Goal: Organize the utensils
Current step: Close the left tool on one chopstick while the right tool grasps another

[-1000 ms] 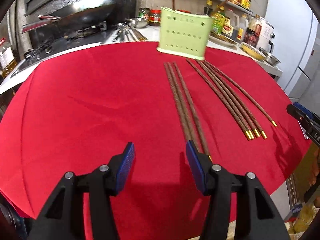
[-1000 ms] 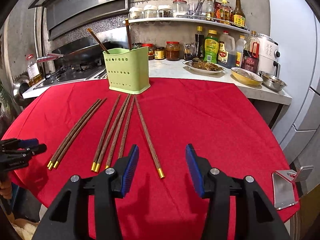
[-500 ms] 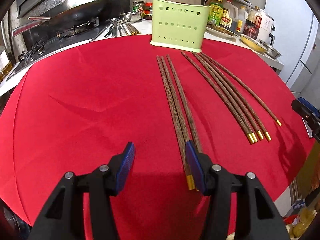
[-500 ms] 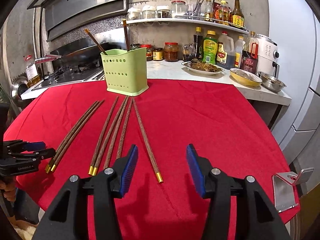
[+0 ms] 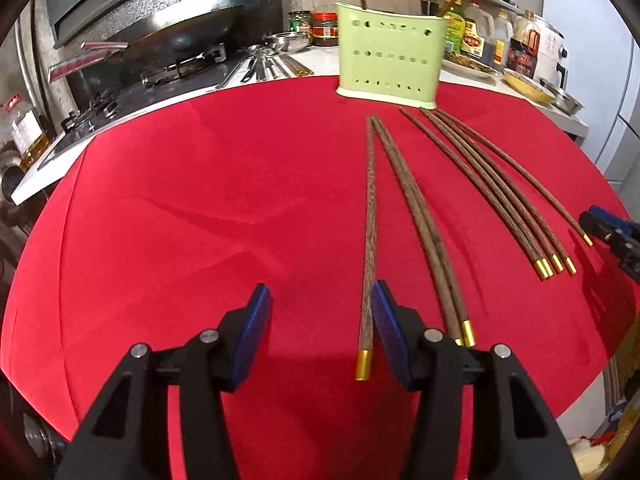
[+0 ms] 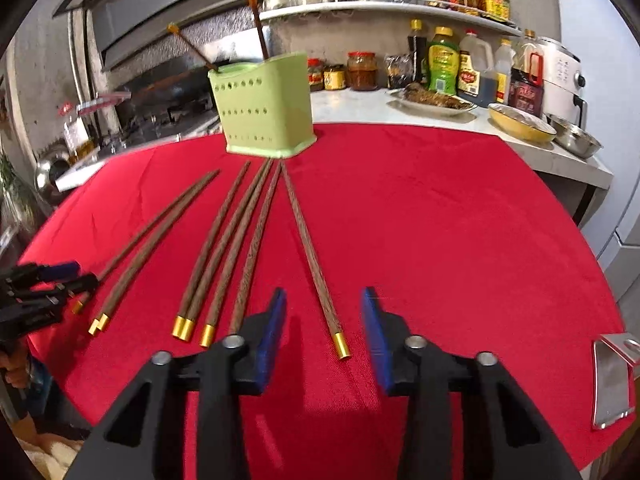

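Labels on bottles [image 6: 468,66] blurred, unreadable

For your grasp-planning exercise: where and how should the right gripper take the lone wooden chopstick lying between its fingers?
Grip the brown wooden chopstick just above its gold cap, coming from above with fingers straddling its width: it lies flat on the red cloth, apart from the others.
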